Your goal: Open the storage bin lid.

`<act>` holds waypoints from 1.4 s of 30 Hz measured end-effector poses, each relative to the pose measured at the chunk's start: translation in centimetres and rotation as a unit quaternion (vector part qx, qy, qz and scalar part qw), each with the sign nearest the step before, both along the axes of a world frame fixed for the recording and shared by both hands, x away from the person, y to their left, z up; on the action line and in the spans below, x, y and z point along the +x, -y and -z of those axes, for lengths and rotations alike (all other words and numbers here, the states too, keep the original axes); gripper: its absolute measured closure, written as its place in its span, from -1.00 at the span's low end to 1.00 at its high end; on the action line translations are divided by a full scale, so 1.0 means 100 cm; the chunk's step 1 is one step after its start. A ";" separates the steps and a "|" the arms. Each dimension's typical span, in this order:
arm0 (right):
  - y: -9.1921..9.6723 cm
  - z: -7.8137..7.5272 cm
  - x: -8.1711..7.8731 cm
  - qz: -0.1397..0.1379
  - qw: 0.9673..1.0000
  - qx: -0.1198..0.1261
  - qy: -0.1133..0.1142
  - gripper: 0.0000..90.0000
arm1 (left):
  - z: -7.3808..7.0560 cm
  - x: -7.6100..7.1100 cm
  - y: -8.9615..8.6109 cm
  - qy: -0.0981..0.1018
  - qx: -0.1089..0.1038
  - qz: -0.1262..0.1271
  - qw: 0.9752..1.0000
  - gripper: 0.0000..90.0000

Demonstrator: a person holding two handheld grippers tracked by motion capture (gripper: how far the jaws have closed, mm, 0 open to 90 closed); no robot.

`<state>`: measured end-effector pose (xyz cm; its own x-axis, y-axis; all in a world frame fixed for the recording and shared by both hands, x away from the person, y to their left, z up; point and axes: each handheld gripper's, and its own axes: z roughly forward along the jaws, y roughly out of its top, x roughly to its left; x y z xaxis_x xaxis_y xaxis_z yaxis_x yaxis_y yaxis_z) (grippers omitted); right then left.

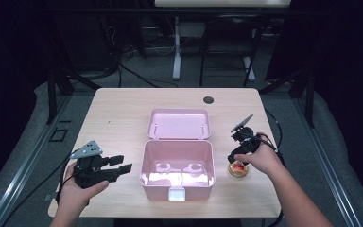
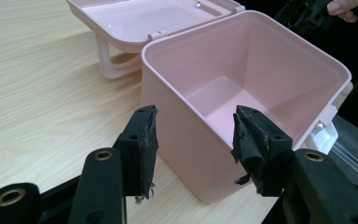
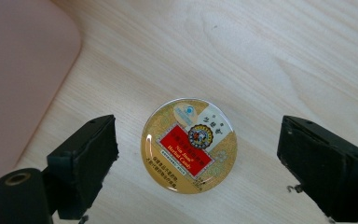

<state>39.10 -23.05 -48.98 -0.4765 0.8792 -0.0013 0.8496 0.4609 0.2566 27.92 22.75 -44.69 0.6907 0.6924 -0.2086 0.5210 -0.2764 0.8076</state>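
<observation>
The round candy tin lies flat on the light wooden worktop, its gold lid with a red label facing up. In the right gripper view it sits between the two black jaws of the right tool, with bare wood showing on both sides of it, so neither pad touches it. The jaws stand wide, well apart from the tin's rim. In the high view the same tin rests just to the right of the pink storage box, near the worktop's front edge, and the right tool hangs over it, pointing down from the person's right hand.

The pink box stands open in the middle of the worktop. Its hinged lid is folded back flat behind it, inner face up. A white latch shows on the front wall. The inside of the box holds nothing that can be seen in the left gripper view.

The left tool is held level in the person's left hand, to the left of the box and aimed at its side wall. In the left gripper view its jaws are spread wide, with one corner of the box between them; the pads look clear of the plastic. The left tool grips nothing.
</observation>
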 end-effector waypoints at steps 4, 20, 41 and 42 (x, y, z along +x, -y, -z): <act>-0.003 0.007 0.002 0.000 1.000 -0.017 -0.012 -0.80 | -0.001 0.000 0.001 0.006 0.011 0.004 1.000 0.09; 0.001 0.037 0.006 0.013 0.998 -0.017 -0.054 -0.90 | 0.002 0.000 0.001 0.001 0.016 0.000 1.000 0.03; 0.001 0.055 0.008 0.022 0.997 -0.022 -0.068 -0.81 | 0.001 0.002 0.000 0.001 0.012 0.001 1.000 0.03; 0.001 0.055 0.008 0.022 0.997 -0.024 -0.072 -0.79 | 0.001 0.002 0.000 -0.001 0.014 0.001 1.000 0.03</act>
<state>39.90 -23.10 -54.47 -0.4349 0.9002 0.0210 0.8960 0.4304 0.1090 28.08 22.76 -44.77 0.6915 0.6968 -0.1906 0.5222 -0.2999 0.7983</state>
